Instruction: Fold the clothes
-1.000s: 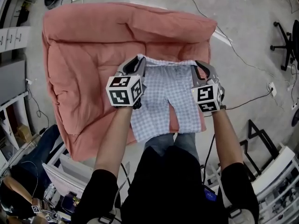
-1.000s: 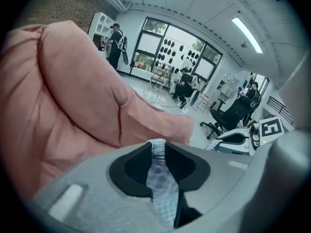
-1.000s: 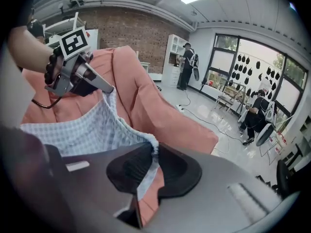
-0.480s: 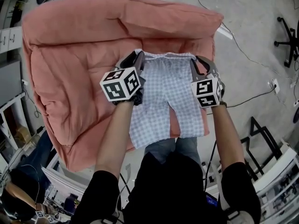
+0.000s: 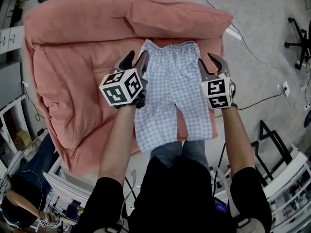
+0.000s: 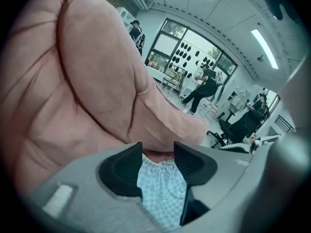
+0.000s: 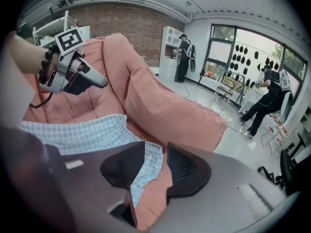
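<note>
The left gripper (image 5: 137, 57) and right gripper (image 5: 208, 61) have just been opening, jaws now apart, each with a waist corner of the checked trousers (image 5: 172, 91) lying loose between its fingers, seemingly released so they lie flat on the pink cushion (image 5: 73, 67) spreading beyond the fingertips.

One pair of pale blue-and-white checked cloth trousers (image 5: 175, 89); one large salmon-pink padded cushion (image 5: 73, 67); one black swivel chair (image 5: 303, 42). Two grey claws, left (image 5: 137, 57) and right (image 5: 208, 61), their jaws just opened wider, checked cloth between them.
</note>
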Demonstrator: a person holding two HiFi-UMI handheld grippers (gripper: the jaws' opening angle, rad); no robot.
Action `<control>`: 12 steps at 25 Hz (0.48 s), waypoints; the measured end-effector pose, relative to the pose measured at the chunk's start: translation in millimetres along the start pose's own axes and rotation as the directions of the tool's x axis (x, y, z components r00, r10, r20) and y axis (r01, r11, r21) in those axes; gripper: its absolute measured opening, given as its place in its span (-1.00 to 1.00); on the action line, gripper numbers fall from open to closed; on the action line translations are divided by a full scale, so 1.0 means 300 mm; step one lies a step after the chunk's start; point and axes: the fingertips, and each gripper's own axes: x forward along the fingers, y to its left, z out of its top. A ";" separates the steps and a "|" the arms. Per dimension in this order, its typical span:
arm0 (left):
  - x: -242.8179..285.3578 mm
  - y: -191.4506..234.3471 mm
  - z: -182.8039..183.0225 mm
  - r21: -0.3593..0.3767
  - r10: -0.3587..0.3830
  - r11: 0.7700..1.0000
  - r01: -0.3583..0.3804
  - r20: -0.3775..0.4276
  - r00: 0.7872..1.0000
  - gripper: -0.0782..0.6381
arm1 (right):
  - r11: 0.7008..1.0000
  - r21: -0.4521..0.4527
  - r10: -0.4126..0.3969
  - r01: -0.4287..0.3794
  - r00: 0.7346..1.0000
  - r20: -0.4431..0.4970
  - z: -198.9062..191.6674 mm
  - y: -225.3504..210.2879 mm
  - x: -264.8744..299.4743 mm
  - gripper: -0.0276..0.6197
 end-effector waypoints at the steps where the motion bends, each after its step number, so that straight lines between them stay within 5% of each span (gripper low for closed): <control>1: -0.009 -0.008 -0.008 0.028 0.006 1.000 -0.006 -0.009 1.000 -0.19 | 1.000 -0.005 0.003 -0.003 1.000 -0.001 0.004 0.006 -0.008 -0.46; 7: -0.068 -0.099 -0.080 0.226 0.025 0.974 -0.008 -0.068 0.997 -0.19 | 0.998 -0.059 0.026 -0.025 0.999 0.023 0.060 0.056 -0.083 -0.48; 12: -0.124 -0.224 -0.080 0.269 0.020 0.963 -0.006 -0.051 0.998 -0.22 | 0.998 -0.061 0.022 -0.016 0.995 0.097 0.110 0.025 -0.216 -0.52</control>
